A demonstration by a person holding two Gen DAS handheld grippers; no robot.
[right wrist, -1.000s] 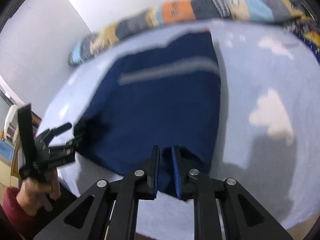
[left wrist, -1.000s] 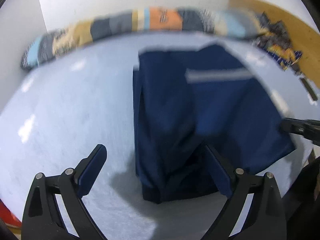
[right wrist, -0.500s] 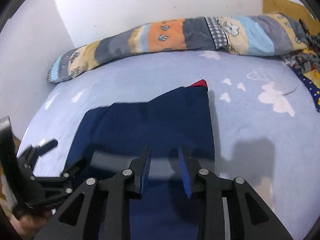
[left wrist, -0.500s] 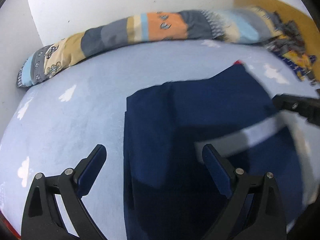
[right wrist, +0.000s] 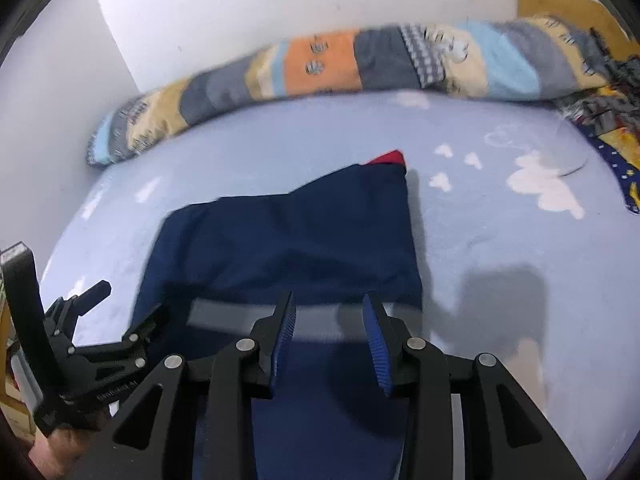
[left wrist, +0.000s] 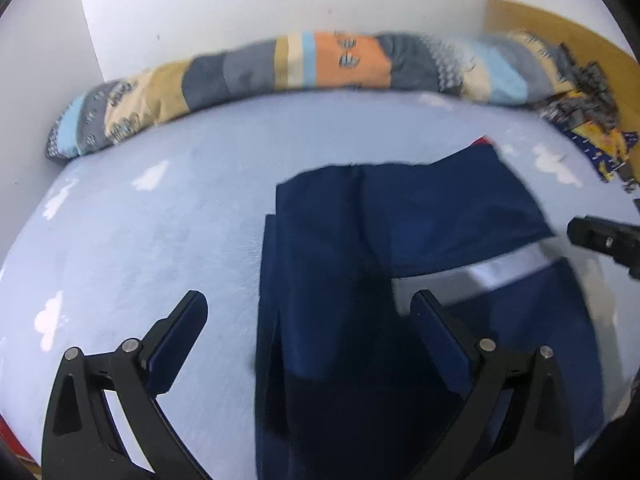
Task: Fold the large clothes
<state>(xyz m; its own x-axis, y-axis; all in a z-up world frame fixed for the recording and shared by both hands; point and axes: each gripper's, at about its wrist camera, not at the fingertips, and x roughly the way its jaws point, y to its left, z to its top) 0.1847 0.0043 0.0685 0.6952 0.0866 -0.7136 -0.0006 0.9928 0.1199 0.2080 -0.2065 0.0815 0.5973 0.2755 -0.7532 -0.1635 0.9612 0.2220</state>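
The navy garment (right wrist: pixel 288 240) lay on the pale blue bed (right wrist: pixel 500 248), already doubled over on itself, with a grey reflective band (right wrist: pixel 320 322) running across the near part and a small red corner (right wrist: pixel 390 158) peeping out at the far edge. To my eye the fold in hand had just been laid down: neither claw had any cloth in it. The right claw (right wrist: pixel 329 338) hung over the grey band with its jaws parted and nothing between them, the blue pads clear of the fabric. The left claw (left wrist: pixel 308 328) stood spread wide over the garment's left edge, likewise gripping nothing.

In the left wrist view the cloth looked layered along that left side, with a ridge running down it, so I judged the piece was narrowed and partly shortened but not yet a tidy packet. The next move, I thought, called for both claws to drop to the near edge or near corners, pinch through all the layers at once, and carry them toward the far edge with the red corner, keeping the edges square. Catching only the top layer would likely drag the fold apart.

A long patchwork bolster (right wrist: pixel 320 64) lay along the wall at the far side, and some patterned bedding (right wrist: pixel 600 120) sat at the right. I saw no basket, box or other container anywhere.
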